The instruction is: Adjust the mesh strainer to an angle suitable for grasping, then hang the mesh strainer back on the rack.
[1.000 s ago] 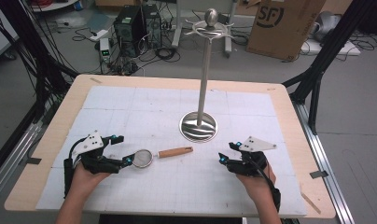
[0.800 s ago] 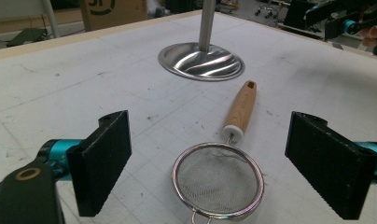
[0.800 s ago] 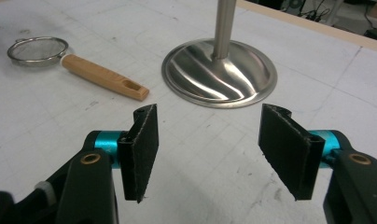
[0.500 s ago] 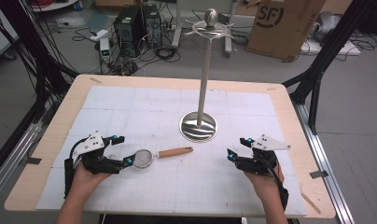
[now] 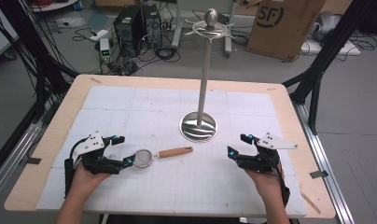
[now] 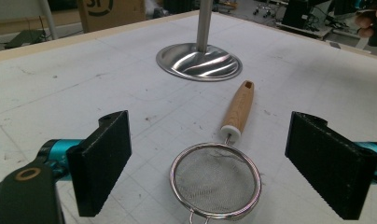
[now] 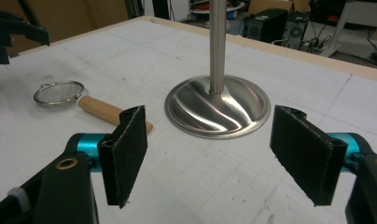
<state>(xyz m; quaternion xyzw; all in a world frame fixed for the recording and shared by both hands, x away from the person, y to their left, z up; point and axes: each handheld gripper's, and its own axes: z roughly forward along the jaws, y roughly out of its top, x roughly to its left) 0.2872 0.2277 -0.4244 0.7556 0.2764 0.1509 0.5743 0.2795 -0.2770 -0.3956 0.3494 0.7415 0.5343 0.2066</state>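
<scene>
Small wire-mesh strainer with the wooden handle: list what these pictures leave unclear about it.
- Small wire-mesh strainer with the wooden handle: left gripper view, near rim and its small loop cut off by the bottom edge.
- Same strainer: right gripper view, handle end hidden behind the right gripper's black pad.
- High view: mesh too small to judge; contact with the left gripper unclear.

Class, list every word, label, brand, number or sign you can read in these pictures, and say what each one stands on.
"SF" – printed in black on the cardboard box on the floor beyond the table, in the high view.
Part of a round black logo shows on the same box in the left gripper view, cut off at the top edge: not readable.
The strainer, the stand and the table mat carry no readable text.
</scene>
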